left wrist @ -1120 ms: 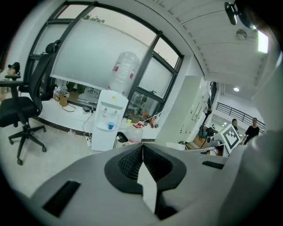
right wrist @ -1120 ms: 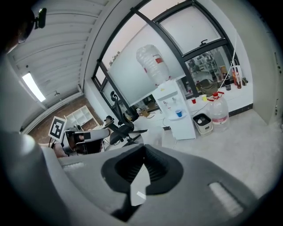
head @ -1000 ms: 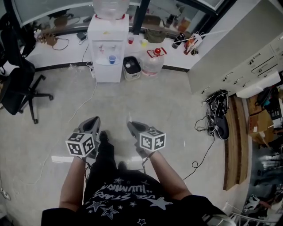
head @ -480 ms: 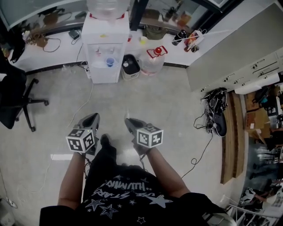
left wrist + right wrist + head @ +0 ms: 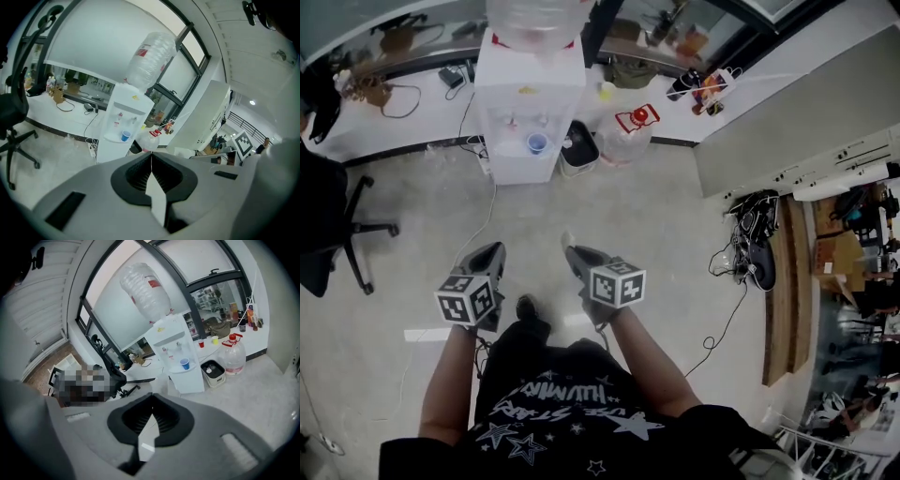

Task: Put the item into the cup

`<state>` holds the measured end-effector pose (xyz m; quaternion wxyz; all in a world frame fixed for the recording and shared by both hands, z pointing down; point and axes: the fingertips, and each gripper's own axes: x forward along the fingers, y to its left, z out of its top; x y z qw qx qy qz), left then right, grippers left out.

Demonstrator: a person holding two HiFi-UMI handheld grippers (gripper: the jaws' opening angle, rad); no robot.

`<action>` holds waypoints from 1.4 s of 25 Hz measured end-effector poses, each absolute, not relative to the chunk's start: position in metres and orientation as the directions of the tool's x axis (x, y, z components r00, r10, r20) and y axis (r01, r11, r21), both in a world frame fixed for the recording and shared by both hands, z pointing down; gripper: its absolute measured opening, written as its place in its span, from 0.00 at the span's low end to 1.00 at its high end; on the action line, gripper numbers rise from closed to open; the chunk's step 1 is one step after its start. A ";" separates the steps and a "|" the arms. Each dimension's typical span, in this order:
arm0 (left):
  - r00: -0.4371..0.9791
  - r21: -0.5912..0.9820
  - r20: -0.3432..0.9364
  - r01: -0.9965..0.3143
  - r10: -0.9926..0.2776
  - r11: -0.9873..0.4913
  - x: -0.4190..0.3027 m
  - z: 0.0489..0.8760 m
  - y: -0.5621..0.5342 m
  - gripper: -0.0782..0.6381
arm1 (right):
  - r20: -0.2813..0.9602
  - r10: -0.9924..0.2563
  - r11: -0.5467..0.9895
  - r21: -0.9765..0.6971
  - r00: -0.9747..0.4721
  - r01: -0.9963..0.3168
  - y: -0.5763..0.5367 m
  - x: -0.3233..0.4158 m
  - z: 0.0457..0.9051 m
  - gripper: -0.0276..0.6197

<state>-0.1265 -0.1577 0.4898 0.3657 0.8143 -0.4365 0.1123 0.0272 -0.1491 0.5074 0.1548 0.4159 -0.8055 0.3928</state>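
Above the near floor (image 5: 675, 234), left gripper (image 5: 493, 249) and right gripper (image 5: 570, 251): jaws together, empty. Far blue cup (image 5: 537, 142): interior too small to read.

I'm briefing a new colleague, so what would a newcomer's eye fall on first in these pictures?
The white water dispenser at the far side stands out most, topped by a big clear bottle, with a small blue cup set in its front. Nearer, low over the pale floor, the left gripper and right gripper point toward it, side by side, both with jaws together and nothing between them.
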 end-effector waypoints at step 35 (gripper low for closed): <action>0.509 0.492 0.540 -0.837 -0.670 -0.239 -0.098 0.598 -0.361 0.12 | 0.601 -0.458 0.341 -0.561 -0.654 -0.754 -0.403 0.041 0.637 0.04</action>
